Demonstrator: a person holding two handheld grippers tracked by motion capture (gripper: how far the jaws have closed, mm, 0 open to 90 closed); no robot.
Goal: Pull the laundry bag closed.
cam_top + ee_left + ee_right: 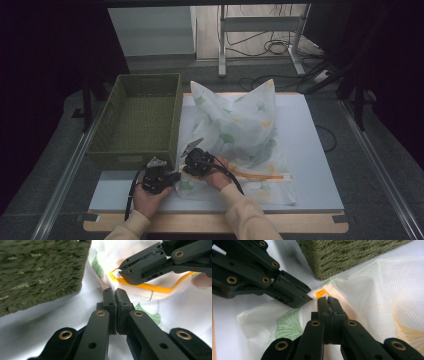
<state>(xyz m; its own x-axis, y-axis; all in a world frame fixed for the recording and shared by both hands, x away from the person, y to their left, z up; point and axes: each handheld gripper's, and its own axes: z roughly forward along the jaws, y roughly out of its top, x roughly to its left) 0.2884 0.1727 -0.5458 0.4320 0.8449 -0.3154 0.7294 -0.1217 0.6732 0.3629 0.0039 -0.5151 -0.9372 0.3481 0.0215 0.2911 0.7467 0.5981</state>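
Observation:
A white mesh bag (240, 130) printed with green and orange leaves lies on the pale board, its far part standing up in two peaks. An orange zipper (260, 175) runs along its near edge. My left gripper (176, 177) is shut on the bag's fabric (113, 286) at the left corner, just under the zipper's end. My right gripper (185, 167) comes in from the right, shut on the zipper's end (322, 293). In the left gripper view the right gripper (119, 272) pinches the white tab at the end of the orange zipper (155, 288). In the right gripper view the left gripper (310, 299) almost touches my right gripper (327, 299).
A green woven basket (145, 76) stands on the left of the board, its near corner (37, 270) close to both grippers (347, 255). The pale board (310, 150) lies on a wooden table (210, 225). Metal rails run along both sides; a stand and cables are at the back.

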